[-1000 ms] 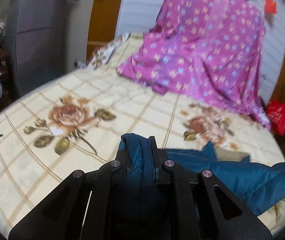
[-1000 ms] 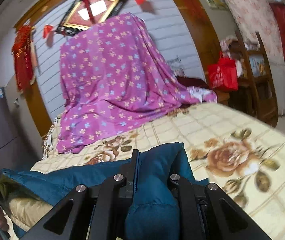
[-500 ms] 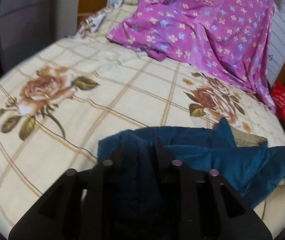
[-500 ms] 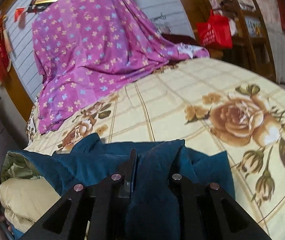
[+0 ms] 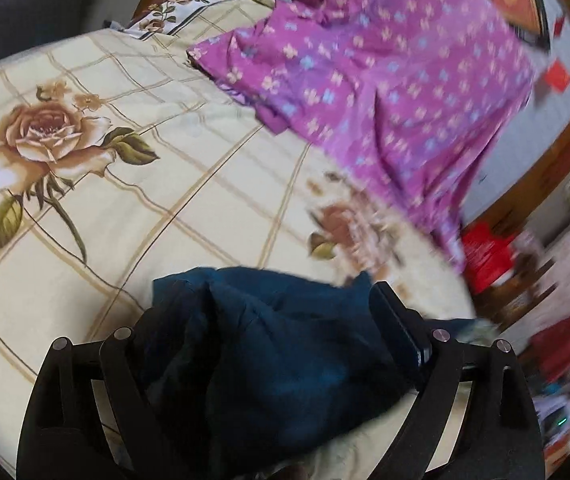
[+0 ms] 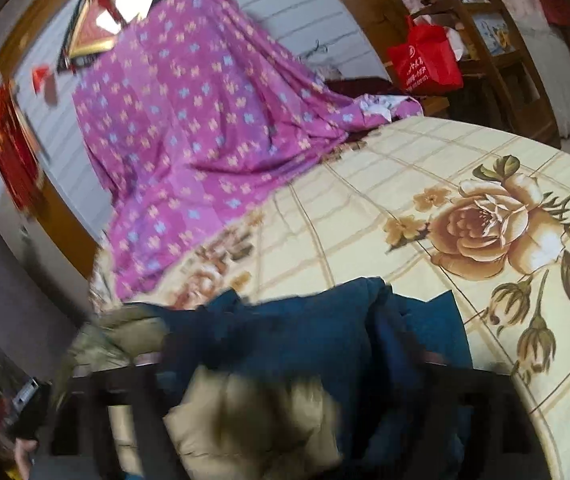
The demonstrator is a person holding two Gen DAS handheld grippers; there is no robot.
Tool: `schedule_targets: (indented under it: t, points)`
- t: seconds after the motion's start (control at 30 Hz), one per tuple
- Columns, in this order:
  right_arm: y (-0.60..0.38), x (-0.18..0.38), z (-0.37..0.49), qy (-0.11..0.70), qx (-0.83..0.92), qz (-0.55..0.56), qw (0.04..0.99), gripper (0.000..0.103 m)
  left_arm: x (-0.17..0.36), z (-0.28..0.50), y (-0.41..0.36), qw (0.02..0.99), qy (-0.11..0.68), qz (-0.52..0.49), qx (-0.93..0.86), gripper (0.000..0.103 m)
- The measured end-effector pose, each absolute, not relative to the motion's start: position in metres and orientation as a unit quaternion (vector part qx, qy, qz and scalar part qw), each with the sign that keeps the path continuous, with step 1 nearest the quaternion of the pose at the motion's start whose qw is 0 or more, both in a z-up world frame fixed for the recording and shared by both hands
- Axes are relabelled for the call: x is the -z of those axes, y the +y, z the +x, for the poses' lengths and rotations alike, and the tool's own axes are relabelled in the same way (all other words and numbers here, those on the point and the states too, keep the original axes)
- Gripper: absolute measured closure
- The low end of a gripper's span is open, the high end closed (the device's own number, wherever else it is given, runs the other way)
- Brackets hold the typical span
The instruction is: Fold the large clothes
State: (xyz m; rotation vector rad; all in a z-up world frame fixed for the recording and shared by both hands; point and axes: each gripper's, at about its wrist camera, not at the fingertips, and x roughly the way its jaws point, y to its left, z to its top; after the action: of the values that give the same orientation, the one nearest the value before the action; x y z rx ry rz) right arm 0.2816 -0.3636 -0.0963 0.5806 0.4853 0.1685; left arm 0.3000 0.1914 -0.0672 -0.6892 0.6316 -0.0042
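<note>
**Both grippers let go of the blue jacket on the bed**

Both sets of jaws have just been opening, and here they stand wide! The left gripper has its two black fingers spread far apart, with the dark teal-blue padded jacket bunched loosely in the gap between them. The cloth lies against the inner side of the left finger but the pads no longer pinch it.

Over on the right wrist view, the picture is blurred. The right gripper shows only as dark smeared bars low in the frame, set wide apart, and the jacket sits between them too, blue shell up top, cream-beige lining showing below.

The jacket rests at the near edge of the cream bedspread with brown grid lines and large printed roses, crumpled rather than flat.

Farther back on the bed, a purple sheet with small flower print is draped in a tall heap against the white panelled wall. A red shopping bag sits beyond the bed's far corner, beside wooden furniture.
</note>
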Motion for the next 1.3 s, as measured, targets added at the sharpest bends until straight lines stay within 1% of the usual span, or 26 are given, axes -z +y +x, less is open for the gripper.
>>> schedule_targets:
  t: [0.1,0.2,0.27,0.37,0.53,0.67,0.83,0.93,1.0,1.03,1.07,1.1,1.17,1.23,1.3]
  points:
    - [-0.366,0.085,0.272,0.216,-0.086,0.292,0.928,0.021,0.055,0.287,0.198,0.899,0.275,-0.339,-0.019,0.014]
    - [-0.364,0.067,0.252,0.171,-0.081,0.281,0.941,0.021,0.038,0.272,0.193,0.915,0.245,-0.320,-0.016,0.014]
    - [-0.355,0.058,0.241,0.159,-0.095,0.262,0.947,0.021,0.027,0.261,0.184,0.929,0.224,-0.296,-0.017,0.014]
    - [-0.329,0.045,0.220,0.152,-0.137,0.203,0.958,0.021,0.018,0.242,0.168,0.943,0.207,-0.259,-0.035,0.014]
    - [-0.291,0.049,0.202,0.184,-0.205,0.123,0.953,0.021,0.019,0.217,0.147,0.950,0.200,-0.236,-0.045,0.014]
    - [-0.286,0.069,0.215,0.234,-0.163,0.101,0.953,0.021,0.027,0.208,0.136,0.950,0.203,-0.229,-0.067,0.014]
    - [-0.288,0.090,0.254,0.289,-0.098,0.089,0.948,0.021,0.048,0.243,0.123,0.941,0.270,-0.194,-0.064,0.014]
    - [-0.286,0.094,0.291,0.339,-0.078,0.087,0.934,0.020,0.051,0.288,0.105,0.938,0.312,-0.142,-0.045,0.014]
    - [-0.282,0.100,0.320,0.394,-0.065,0.098,0.912,0.017,0.055,0.310,0.100,0.934,0.333,-0.117,-0.046,0.014]
    - [-0.283,0.103,0.326,0.409,-0.063,0.103,0.904,0.011,0.061,0.324,0.100,0.929,0.349,-0.113,-0.047,0.014]
    - [-0.282,0.105,0.333,0.422,-0.064,0.107,0.898,0.002,0.072,0.336,0.105,0.920,0.368,-0.115,-0.062,0.014]
    - [-0.281,0.108,0.338,0.431,-0.072,0.108,0.893,0.000,0.080,0.342,0.111,0.914,0.381,-0.116,-0.076,0.014]
    - [-0.279,0.114,0.350,0.441,-0.076,0.097,0.889,0.000,0.106,0.357,0.125,0.894,0.419,-0.118,-0.106,0.014]
    - [-0.279,0.118,0.361,0.446,-0.076,0.089,0.887,0.000,0.112,0.359,0.135,0.895,0.414,-0.115,-0.118,0.013]
    - [-0.282,0.123,0.371,0.448,-0.083,0.081,0.886,0.000,0.119,0.358,0.150,0.888,0.419,-0.137,-0.134,0.012]
